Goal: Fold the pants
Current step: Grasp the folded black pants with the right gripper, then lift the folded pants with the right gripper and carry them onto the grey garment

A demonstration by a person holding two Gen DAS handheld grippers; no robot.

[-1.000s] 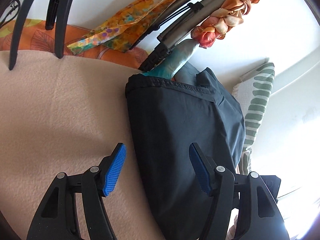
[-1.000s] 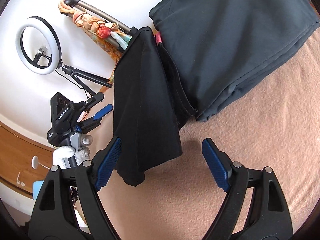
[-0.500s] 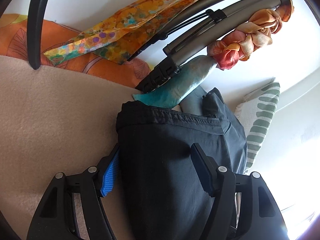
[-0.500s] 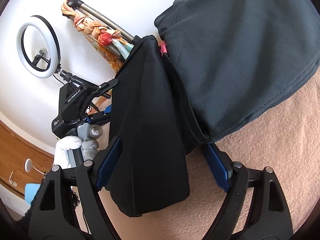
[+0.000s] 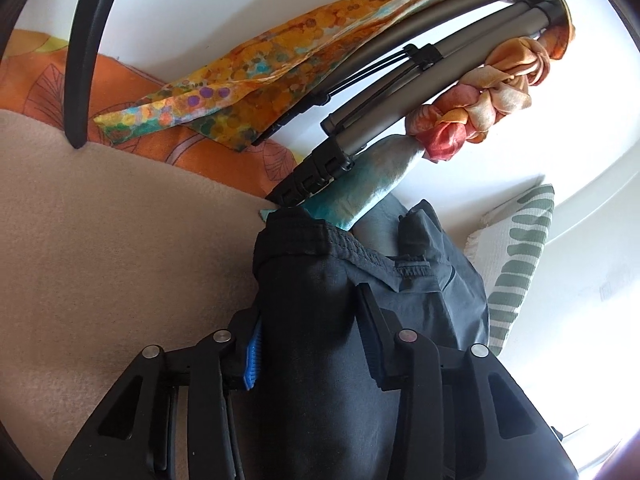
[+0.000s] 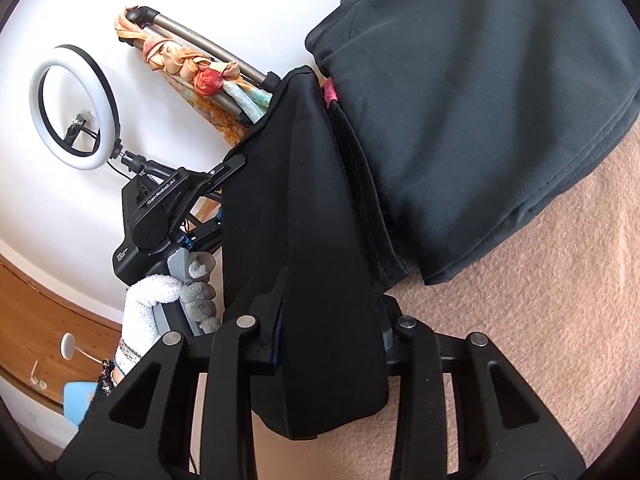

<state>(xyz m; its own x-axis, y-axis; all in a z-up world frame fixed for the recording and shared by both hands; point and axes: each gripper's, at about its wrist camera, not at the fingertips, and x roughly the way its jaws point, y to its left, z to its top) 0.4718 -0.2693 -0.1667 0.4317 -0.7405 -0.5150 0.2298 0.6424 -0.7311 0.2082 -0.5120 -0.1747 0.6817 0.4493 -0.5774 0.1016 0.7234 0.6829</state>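
The left tool (image 5: 310, 344) is seen at the bottom centre of the left wrist view, its jaws drawn in against a thick fold of the dark pants (image 5: 320, 320), which is clamped between them; a blue pad (image 5: 253, 354) is visible on the left jaw only. The pants are observed to run upward from the tool to a gathered waistband at mid-frame, lying on a beige blanket (image 5: 120, 240) that fills the left half. Beyond, at upper centre and right, a patterned scarf (image 5: 260, 72) and a braided cloth (image 5: 480, 108) are draped over grey metal tubes (image 5: 400, 100); a striped cushion (image 5: 516, 252) is noted at the right edge. The right tool (image 6: 328, 344) is recorded at the bottom centre of the right wrist view, closed on a black hanging fold of the same pants (image 6: 312, 240), the pads being hidden by cloth. The folded bulk of the garment occupies the upper right. At left, the other tool is seen held in a gloved hand (image 6: 160, 304), with a ring light (image 6: 74, 106) at upper left.
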